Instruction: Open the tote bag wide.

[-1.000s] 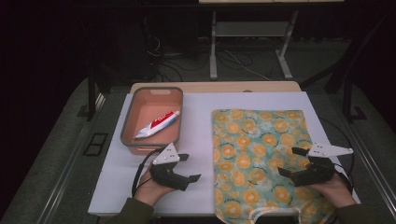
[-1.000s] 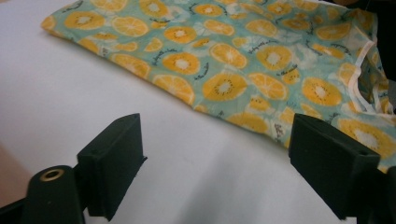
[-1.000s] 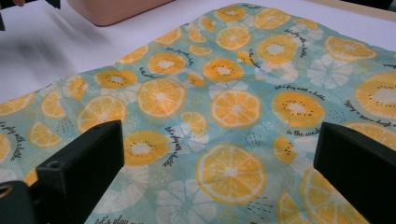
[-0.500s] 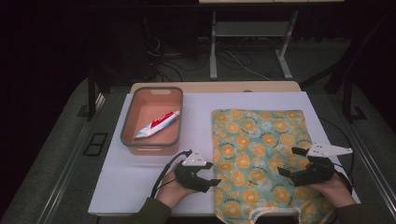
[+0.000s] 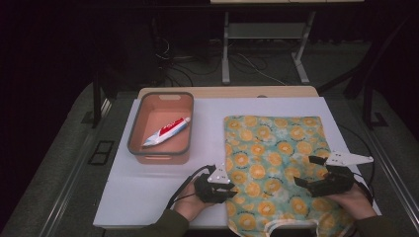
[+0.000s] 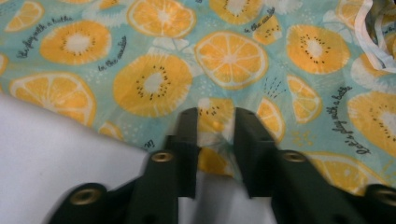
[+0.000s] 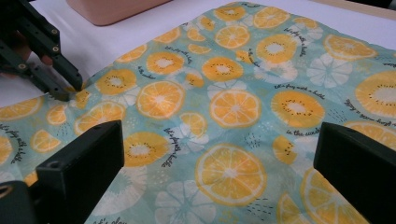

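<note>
Nearest the person, the left gripper [image 5: 228, 190] sits at the left edge of the fruit-print cloth [image 5: 276, 168], low on the white table cover [image 5: 148, 197]. Its jaws have just been closing, and the left gripper view shows them drawn close together with a small raised fold of the cloth's edge [image 6: 215, 122] pinched between them — the pads press on the fabric. A black cable loops from this gripper back toward the person's hand.

On the other side, the right gripper [image 5: 314, 173] hovers over the cloth's right half, its grey three-cornered plate on top. The right gripper view shows its two jaws standing wide apart, the printed fabric lying flat below them and nothing between the pads.

The cloth itself — teal with orange slices and kiwi rounds — lies spread on the right half of the table cover, its near end with a white trim reaching the table's front edge.

Farther back and to the left, well apart from the cloth, stands an orange bin [image 5: 136, 131] with a grey rim. Inside it a toothpaste tube [image 5: 167, 132] lies slantwise on the bottom.
</note>
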{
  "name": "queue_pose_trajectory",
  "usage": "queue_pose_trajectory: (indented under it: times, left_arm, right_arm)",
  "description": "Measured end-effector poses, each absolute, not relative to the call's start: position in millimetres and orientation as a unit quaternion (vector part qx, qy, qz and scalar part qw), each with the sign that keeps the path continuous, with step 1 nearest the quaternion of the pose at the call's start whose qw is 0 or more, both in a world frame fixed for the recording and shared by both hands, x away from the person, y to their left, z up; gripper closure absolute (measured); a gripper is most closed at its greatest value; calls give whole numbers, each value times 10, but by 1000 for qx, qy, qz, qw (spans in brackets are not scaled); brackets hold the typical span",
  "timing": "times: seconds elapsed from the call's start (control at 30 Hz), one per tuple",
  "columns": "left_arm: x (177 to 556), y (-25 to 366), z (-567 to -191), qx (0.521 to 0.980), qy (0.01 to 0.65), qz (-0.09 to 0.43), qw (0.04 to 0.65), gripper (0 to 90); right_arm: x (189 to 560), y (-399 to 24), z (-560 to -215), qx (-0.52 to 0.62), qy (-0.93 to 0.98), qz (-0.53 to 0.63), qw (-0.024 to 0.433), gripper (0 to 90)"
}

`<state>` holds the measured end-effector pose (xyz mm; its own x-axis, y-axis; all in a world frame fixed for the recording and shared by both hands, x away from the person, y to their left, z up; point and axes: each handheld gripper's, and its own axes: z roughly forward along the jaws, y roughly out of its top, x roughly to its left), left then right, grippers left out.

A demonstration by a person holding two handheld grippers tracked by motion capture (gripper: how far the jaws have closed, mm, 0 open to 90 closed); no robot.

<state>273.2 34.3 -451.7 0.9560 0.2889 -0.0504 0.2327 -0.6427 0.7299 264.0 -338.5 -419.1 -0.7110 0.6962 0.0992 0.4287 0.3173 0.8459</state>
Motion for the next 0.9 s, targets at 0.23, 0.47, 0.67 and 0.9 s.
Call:
queue_pose_trajectory:
  times: [0.23, 0.47, 0.67, 0.9]
  left_arm:
    - [2751, 343, -4509, 906, 151, 35, 395, 896]
    - [2850, 430, -4464, 896, 192, 61, 396, 898]
    - [2884, 411, -4463, 883, 223, 72, 407, 610]
    - [2856, 317, -4530, 895, 212, 85, 384, 424]
  right_arm:
    - [2635, -3382, -4189, 351, 799, 466, 144, 16]
    - [2636, -3388, -4184, 352, 798, 467, 144, 16]
    - [2634, -3398, -4182, 353, 797, 468, 146, 16]
    - [2634, -3393, -4186, 352, 799, 466, 144, 16]
